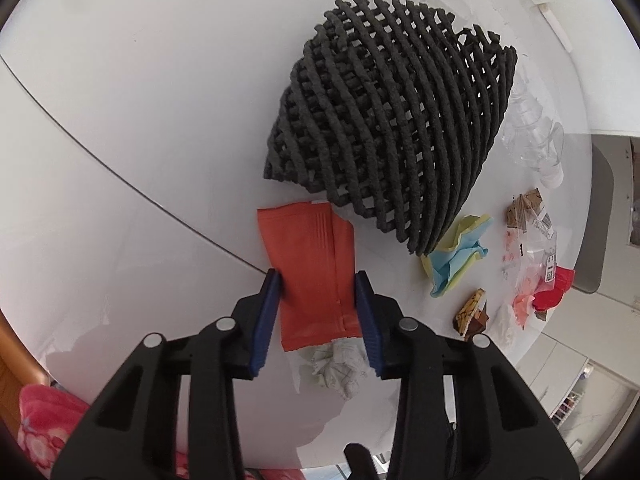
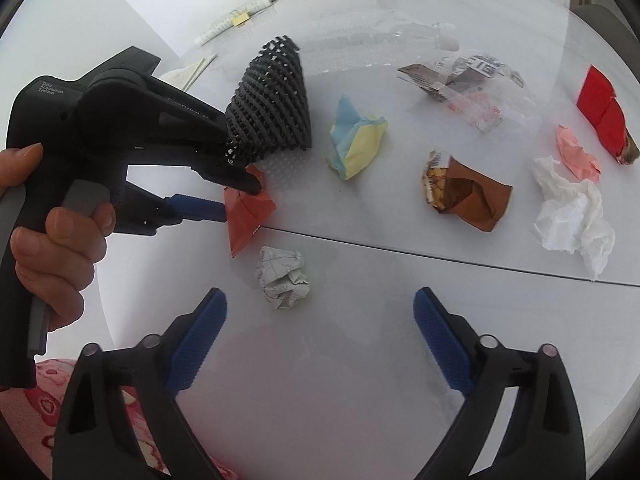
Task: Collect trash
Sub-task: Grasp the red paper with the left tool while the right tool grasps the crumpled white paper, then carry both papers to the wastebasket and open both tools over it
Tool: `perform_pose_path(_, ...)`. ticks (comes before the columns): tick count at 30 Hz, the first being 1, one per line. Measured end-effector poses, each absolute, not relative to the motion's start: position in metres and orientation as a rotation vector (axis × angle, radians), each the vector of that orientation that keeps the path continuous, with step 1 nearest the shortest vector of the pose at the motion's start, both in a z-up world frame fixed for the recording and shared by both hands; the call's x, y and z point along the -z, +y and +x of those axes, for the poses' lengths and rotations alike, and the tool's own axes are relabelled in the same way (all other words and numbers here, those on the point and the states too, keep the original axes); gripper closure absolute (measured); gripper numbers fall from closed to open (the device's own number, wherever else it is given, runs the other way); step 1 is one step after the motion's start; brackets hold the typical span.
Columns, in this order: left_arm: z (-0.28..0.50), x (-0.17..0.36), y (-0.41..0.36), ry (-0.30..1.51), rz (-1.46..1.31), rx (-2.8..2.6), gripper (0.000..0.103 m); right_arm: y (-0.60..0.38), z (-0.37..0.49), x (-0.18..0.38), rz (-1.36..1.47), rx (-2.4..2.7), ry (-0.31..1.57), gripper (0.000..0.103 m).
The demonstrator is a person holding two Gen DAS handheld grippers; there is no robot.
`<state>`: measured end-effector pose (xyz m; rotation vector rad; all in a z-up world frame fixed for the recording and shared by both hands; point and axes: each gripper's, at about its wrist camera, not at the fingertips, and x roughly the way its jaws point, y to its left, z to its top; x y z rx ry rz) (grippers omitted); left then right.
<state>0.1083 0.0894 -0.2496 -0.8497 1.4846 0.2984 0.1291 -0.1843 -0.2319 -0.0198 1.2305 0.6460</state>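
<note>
My left gripper [image 1: 318, 308] is shut on an orange-red wrapper [image 1: 312, 268] and holds it just above the white table, in front of a black mesh basket [image 1: 392, 112] lying on its side. The right wrist view shows the same gripper [image 2: 236, 196] with the wrapper [image 2: 248, 212] beside the basket [image 2: 272, 104]. My right gripper [image 2: 320, 332] is open and empty, low over the table. A crumpled white paper ball [image 2: 282, 278] lies just ahead of it, left of centre; it also shows under the wrapper [image 1: 340, 364].
Loose trash lies on the table: a blue-yellow paper wad [image 2: 356, 140], a brown snack wrapper [image 2: 464, 192], white tissue [image 2: 572, 216], pink paper [image 2: 578, 152], a red packet [image 2: 604, 112], clear plastic bag [image 2: 476, 88] and a clear bottle [image 1: 536, 136]. A seam [image 2: 440, 246] crosses the tabletop.
</note>
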Motion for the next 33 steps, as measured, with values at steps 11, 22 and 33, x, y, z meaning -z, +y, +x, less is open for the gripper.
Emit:
perform_pose_path(11,0.092,0.223,0.108,1.459,-0.637,-0.142,0.068,-0.145,0.13,0.247,-0.134,-0.705,1.233,0.04)
perform_pose_path(22,0.081,0.208,0.07,1.418,-0.374,-0.007,0.067,-0.14,0.118,0.241,-0.169,-0.641,1.218,0.074)
perform_pose_path(33,0.054,0.178,-0.088,1.389,-0.011,0.375,0.067,-0.298,0.045,0.203,0.103,-0.27,1.155,0.074)
